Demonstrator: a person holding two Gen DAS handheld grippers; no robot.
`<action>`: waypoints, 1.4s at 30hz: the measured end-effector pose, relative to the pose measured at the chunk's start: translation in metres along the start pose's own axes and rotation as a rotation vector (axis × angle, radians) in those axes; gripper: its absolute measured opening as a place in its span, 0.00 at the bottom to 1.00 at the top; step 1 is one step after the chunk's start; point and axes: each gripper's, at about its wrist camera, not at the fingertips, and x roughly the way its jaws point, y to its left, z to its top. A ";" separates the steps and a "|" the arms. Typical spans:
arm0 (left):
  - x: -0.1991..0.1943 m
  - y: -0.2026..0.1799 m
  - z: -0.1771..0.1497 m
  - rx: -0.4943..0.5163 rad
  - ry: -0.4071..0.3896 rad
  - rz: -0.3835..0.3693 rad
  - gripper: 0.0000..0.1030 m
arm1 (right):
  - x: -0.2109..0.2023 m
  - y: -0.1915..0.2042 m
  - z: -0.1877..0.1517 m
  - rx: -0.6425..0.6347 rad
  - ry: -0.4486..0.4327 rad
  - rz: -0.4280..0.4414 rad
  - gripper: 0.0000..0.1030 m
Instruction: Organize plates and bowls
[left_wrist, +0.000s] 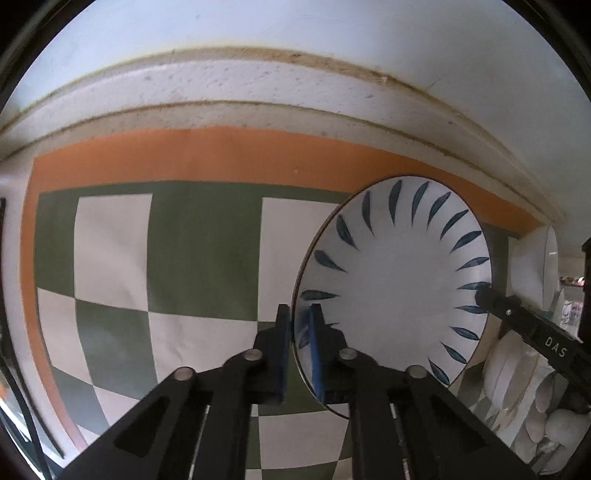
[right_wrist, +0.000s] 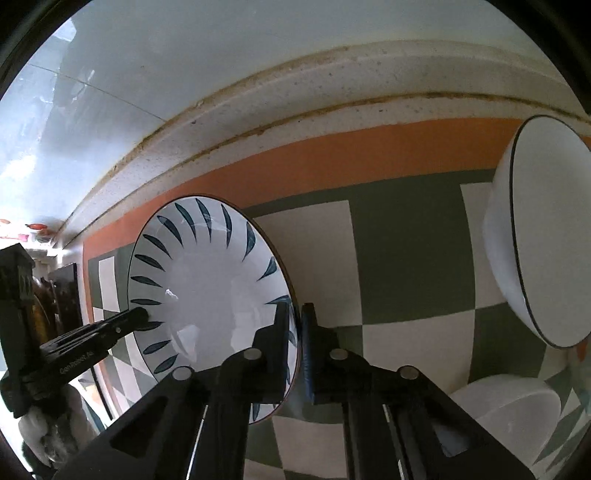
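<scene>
Checkered green-and-white matting with an orange border (left_wrist: 221, 155) covered the counter beneath us, backed by a pale wall and a grimy ledge. We had the leaf-patterned plate (left_wrist: 395, 280) raised off the mat and tilted nearly on edge, carried between both tools. Our left gripper (left_wrist: 299, 332) was clenched on one side of its rim, blue pads pressing front and back; our right gripper (right_wrist: 295, 328) was clamped on the opposite rim in the same way. Each tool showed as a black finger at the plate's far edge in the other's view.

Off to our right a white bowl with a dark rim (right_wrist: 539, 236) stood tipped up, and a plain white bowl (right_wrist: 513, 410) sat low beside it; more pale dishes (left_wrist: 524, 380) crowded the corner of the left view.

We judged the plate to be glazed ceramic: stiff, fairly heavy, slick under the pads and quick to chip. The rim seemed the only sensible hold, gripped well in from the edge, on opposite sides so it could not swing.
</scene>
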 end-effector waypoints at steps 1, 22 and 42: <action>-0.001 -0.002 -0.001 0.010 -0.008 0.009 0.07 | 0.000 0.001 -0.001 -0.009 -0.004 -0.005 0.07; -0.089 -0.019 -0.092 0.015 -0.140 -0.007 0.07 | -0.085 0.007 -0.084 -0.118 -0.097 0.069 0.06; -0.076 -0.034 -0.236 -0.003 -0.095 0.027 0.07 | -0.099 -0.033 -0.243 -0.175 -0.026 0.104 0.06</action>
